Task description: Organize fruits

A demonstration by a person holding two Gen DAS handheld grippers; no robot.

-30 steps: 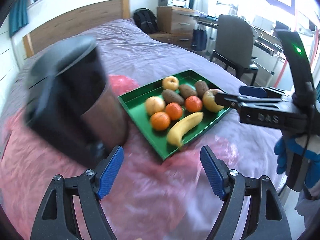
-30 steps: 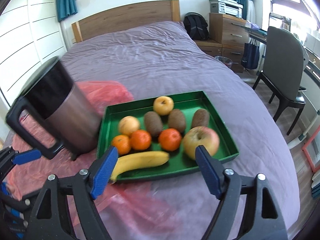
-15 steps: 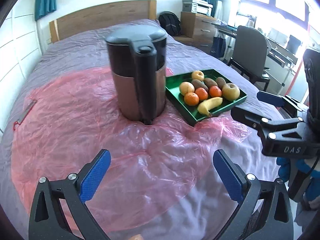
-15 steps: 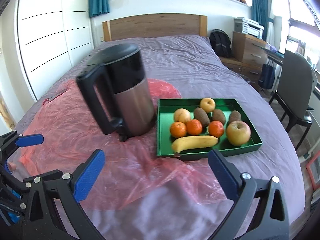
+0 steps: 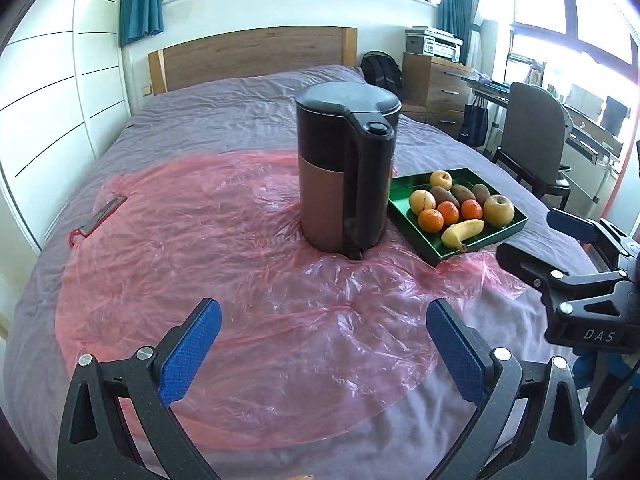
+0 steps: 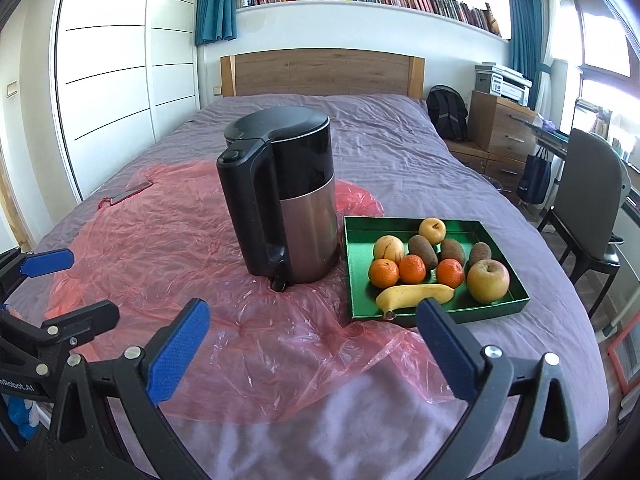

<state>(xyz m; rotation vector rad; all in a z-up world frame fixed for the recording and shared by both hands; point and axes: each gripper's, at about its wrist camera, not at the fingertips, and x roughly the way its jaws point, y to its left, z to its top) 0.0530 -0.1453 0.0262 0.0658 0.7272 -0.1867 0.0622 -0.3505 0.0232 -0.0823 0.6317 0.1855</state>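
The fruits sit in a green tray on the bed, ahead of our right gripper and a little to the right of its fingers; the near edge of the tray lies just beyond the right fingertip in that view, with nothing touching. Nearest us in the tray lies a banana, behind it three mandarins in a row and a large apple to their right, then three kiwis and two paler round fruits, one at the back and one at the left. From our left gripper the tray lies farther off, well ahead and to the right of its fingers. Both pairs of blue-padded fingers stand wide apart and hold nothing; only the pink plastic sheet and the purple bedcover show between them. A black and steel kettle stands upright on the sheet just left of the tray, straight ahead of the left fingers and ahead-left of the right ones. We see a small red-handled tool far off to the left on the sheet.
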